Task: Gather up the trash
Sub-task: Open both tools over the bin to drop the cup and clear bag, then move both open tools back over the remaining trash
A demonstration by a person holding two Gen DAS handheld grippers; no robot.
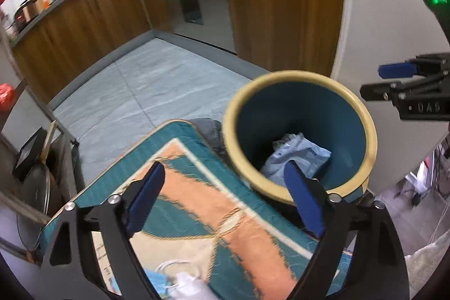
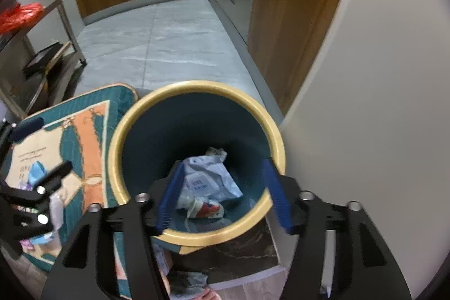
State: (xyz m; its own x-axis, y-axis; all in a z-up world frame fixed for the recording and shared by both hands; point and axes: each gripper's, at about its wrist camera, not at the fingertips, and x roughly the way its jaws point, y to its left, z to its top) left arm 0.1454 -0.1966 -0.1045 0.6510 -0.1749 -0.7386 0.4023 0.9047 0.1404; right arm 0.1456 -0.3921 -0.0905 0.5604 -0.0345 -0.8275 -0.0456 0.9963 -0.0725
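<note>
We see the rug (image 1: pixel 197 204) on the floor and the bin (image 2: pixel 197 87) at its right edge. Some trash (image 2: pixel 209 176) is already in the bin, but more scraps (image 2: pixel 35 172) lie on the near rug, so we are not done. Our left gripper (image 1: pixel 225 198) and right gripper (image 2: pixel 222 194) both have jaws apart, holding nothing. Only the right view shows the red and white wrapper (image 2: pixel 206 209) deep in the bin.

Left gripper (image 1: pixel 225 193): jaws spread wide, blue pads (image 1: pixel 146 196) facing each other with nothing between them, pointing steeply downward; right gripper (image 2: pixel 222 193): jaws likewise apart and empty, angled down; the two grippers sit side by side, near each other.
</note>
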